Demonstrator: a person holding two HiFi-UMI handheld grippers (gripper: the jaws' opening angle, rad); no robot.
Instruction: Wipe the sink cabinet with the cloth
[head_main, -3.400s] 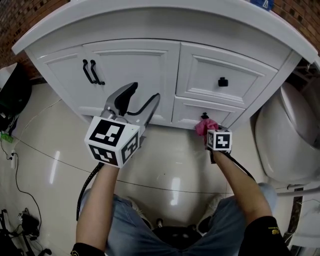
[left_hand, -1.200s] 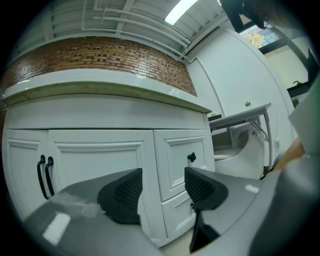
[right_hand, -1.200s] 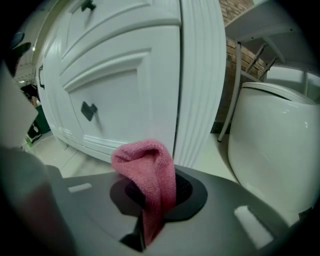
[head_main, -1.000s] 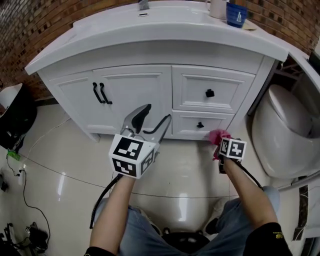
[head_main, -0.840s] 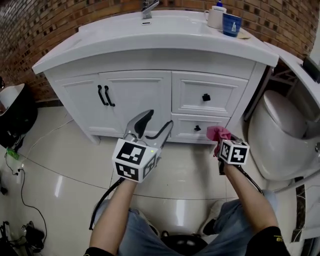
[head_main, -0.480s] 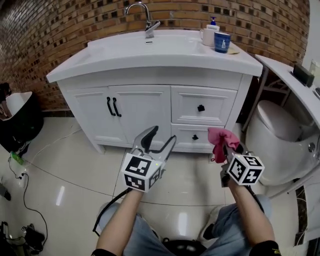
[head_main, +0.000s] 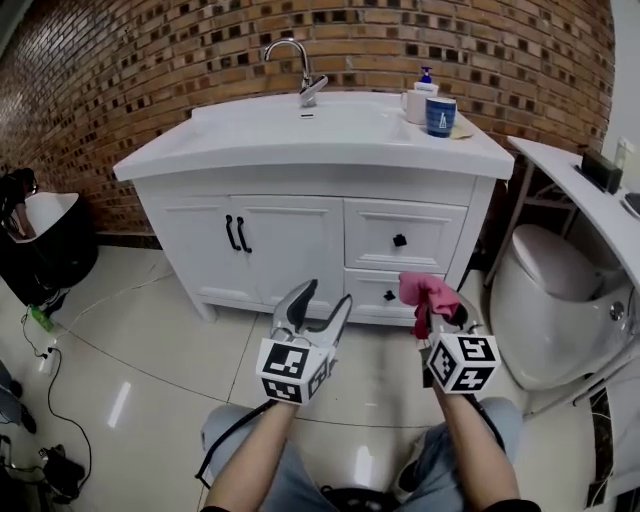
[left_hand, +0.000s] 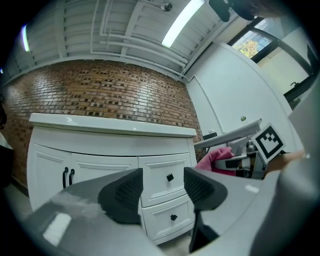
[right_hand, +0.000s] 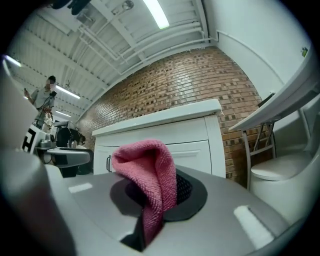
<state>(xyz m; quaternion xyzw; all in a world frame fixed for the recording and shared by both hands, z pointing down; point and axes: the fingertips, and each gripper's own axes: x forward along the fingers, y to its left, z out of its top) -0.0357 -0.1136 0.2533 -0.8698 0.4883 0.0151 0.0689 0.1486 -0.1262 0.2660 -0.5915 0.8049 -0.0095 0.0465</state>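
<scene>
The left gripper (head_main: 324, 298) holds its 2 jaws wide apart with nothing between them. In the left gripper view, only the cabinet's 2 drawers show through the gap. The right gripper (head_main: 440, 318) has its jaws closed on a pink cloth (head_main: 425, 293). In the right gripper view the cloth rises from the jaws in a folded hump, and 1 end hangs down between them.

Both grippers hang over a glossy pale tiled floor (head_main: 150, 330). The white sink cabinet (head_main: 300, 240) stands at 12 o'clock from them, against a brick wall (head_main: 150, 70). Its 2 doors, toward 11 o'clock, carry black handles (head_main: 238, 233). Its 2 drawers, toward 1 o'clock, each have a black knob (head_main: 399, 240). On the top, a chrome faucet (head_main: 300, 65) sits at 12 o'clock, and a white mug (head_main: 414, 105) and a blue cup (head_main: 440, 115) sit at 1 o'clock. A white toilet (head_main: 545, 300) is at 3 o'clock from the right gripper.

The cloth sits at 3 o'clock from the left gripper's open jaws, near them but apart. It touches only the right gripper and hangs clear of the cabinet front, which both gripper views show some way ahead.
</scene>
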